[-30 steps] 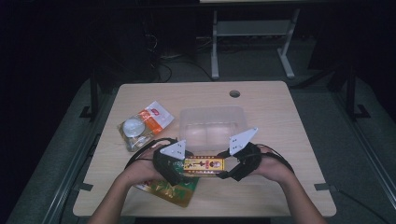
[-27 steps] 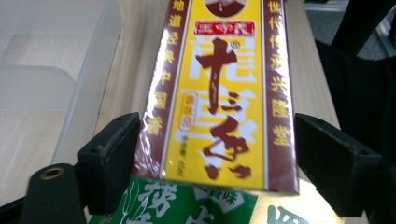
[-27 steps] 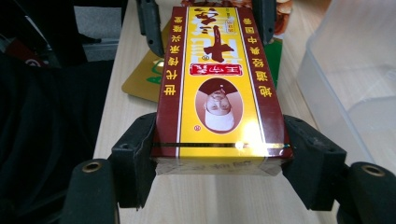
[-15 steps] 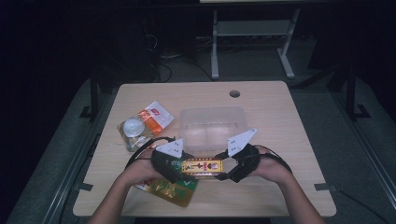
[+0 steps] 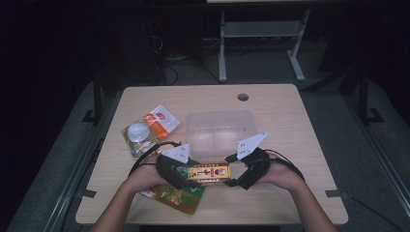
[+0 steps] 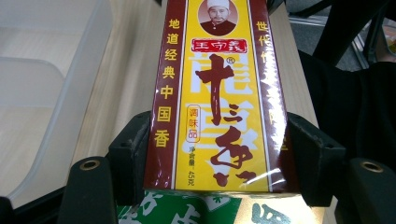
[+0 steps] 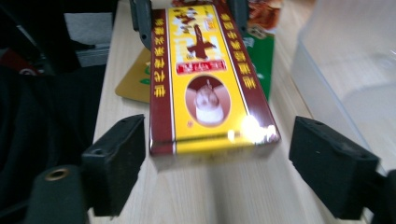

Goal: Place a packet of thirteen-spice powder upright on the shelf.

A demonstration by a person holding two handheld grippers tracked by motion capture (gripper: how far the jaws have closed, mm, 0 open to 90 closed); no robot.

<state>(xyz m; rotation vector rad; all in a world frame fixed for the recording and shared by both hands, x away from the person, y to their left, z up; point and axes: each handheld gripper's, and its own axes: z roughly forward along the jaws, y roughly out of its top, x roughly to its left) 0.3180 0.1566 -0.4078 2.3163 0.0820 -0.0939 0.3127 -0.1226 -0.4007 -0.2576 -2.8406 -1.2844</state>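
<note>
A long yellow and dark red seasoning box (image 5: 209, 173) with Chinese print is held level above the table's front, between the two hands. My left gripper (image 5: 191, 174) has its end: in the left gripper view both pads press the sides of the seasoning box (image 6: 217, 102), and the jaws of the left gripper (image 6: 219, 158) have just been closing on it. My right gripper (image 5: 233, 175) faces the other end. In the right gripper view the seasoning box (image 7: 205, 79) lies between the jaws of the right gripper (image 7: 224, 158), which have just been opening, with a gap on each side.
A clear plastic container (image 5: 220, 130) stands just behind the box. A green and gold packet (image 5: 174, 195) lies under the left hand. An orange and white packet (image 5: 159, 121) and a bagged round lid (image 5: 138, 133) lie at the left. The table (image 5: 290, 125) has a cable hole (image 5: 243, 96).
Both hands and the box stay in nearly the same spot at the table's front. The box has crept slightly toward the left hand.
</note>
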